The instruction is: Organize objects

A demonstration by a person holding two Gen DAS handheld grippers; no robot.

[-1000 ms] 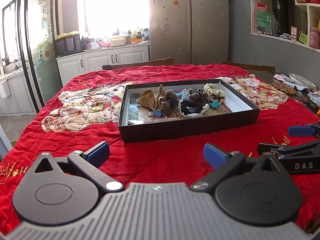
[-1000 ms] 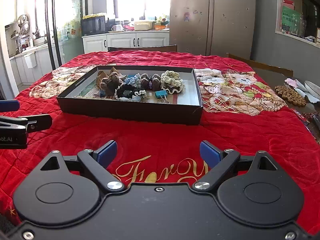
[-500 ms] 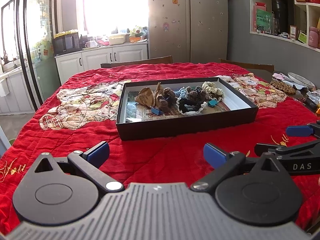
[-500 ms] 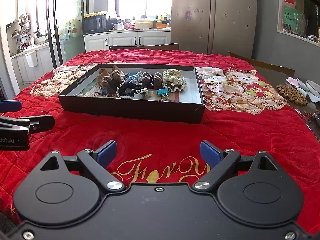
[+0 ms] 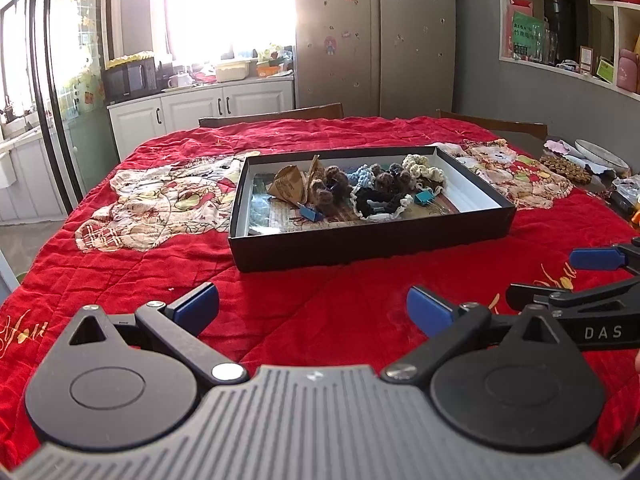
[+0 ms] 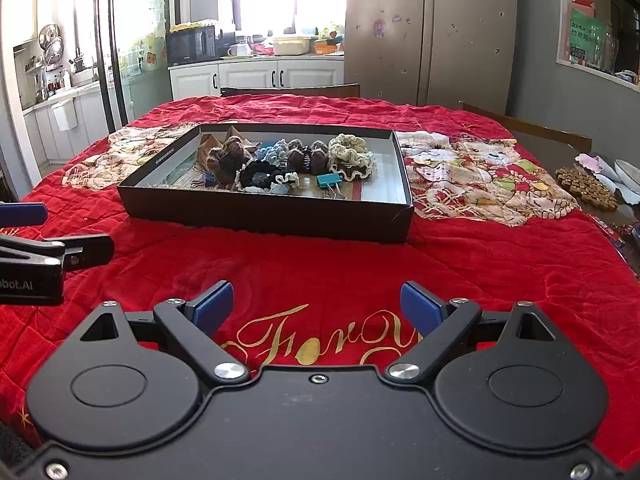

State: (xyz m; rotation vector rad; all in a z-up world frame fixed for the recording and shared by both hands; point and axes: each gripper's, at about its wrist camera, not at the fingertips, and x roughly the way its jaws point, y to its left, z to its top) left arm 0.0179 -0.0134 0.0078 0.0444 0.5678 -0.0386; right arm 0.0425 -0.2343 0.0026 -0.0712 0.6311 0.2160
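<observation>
A shallow black box (image 5: 372, 242) (image 6: 264, 220) sits on the red quilted cloth ahead of both grippers. Inside lie several crocheted scrunchies in brown, black, blue and cream (image 5: 380, 200) (image 6: 352, 156), brown paper packets (image 5: 290, 184), and blue binder clips (image 5: 424, 198) (image 6: 330, 180). My left gripper (image 5: 312, 308) hovers open over the cloth in front of the box, nothing between its blue pads. My right gripper (image 6: 316, 306) is open too, above gold lettering on the cloth, short of the box. Each gripper shows at the edge of the other's view.
Wooden chairs (image 5: 272, 114) stand at the table's far side. At the right edge lie a brown beaded mat (image 6: 586, 186), a dish (image 5: 600, 154) and small clutter. Kitchen counter, fridge and wall shelves stand behind. Bare red cloth surrounds the box.
The box sits slightly higher in the left wrist view and slightly lower in the right wrist view than a second ago. Both grippers stay open and nothing in the box has moved.
</observation>
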